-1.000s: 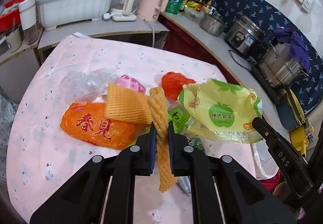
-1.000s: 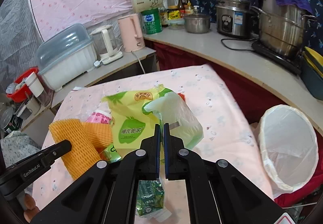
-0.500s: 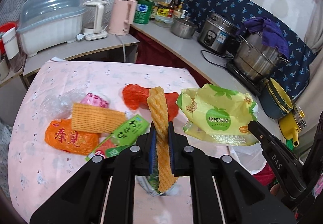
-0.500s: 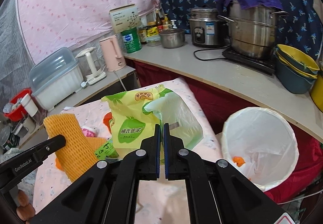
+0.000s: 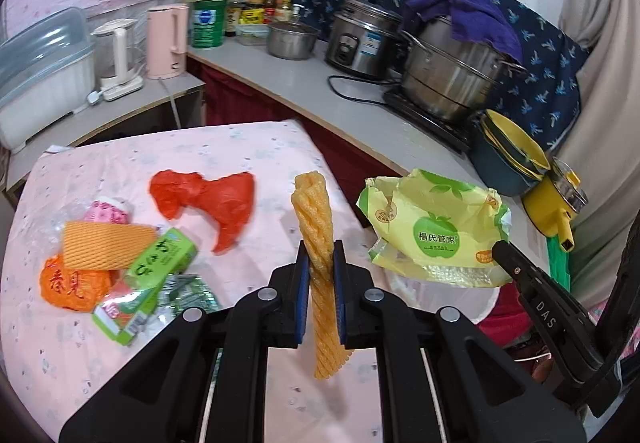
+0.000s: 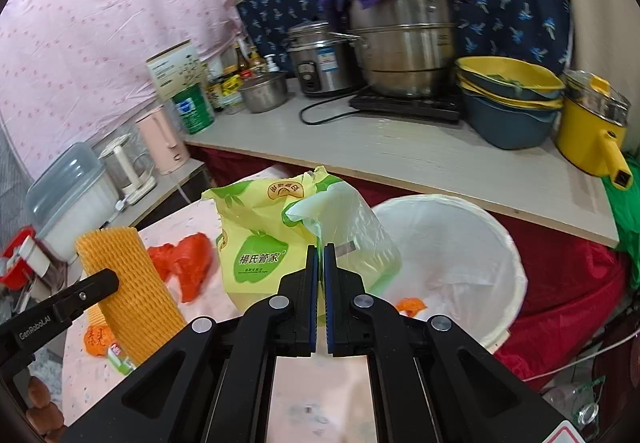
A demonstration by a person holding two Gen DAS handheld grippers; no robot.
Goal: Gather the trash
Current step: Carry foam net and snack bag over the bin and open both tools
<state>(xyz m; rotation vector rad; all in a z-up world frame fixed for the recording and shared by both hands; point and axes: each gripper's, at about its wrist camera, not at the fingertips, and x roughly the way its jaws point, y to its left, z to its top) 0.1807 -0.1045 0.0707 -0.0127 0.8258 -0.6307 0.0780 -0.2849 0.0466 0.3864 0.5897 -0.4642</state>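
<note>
On the table (image 5: pixel 248 147), six trash pieces.

Both wrist cameras are looking forward along their fingers, close above the table's (image 5: pixel 256 147) right edge, facing the counter (image 6: pixel 400 159); both are sharing the bin (image 6: pixel 516 283).

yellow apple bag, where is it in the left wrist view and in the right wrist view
Left wrist: apple bag sits right of centre, held up by the right gripper.
Right wrist: apple bag is at centre, clamped just above the fingertips.
Shared landmark: the steel pot under a purple cloth.
</note>
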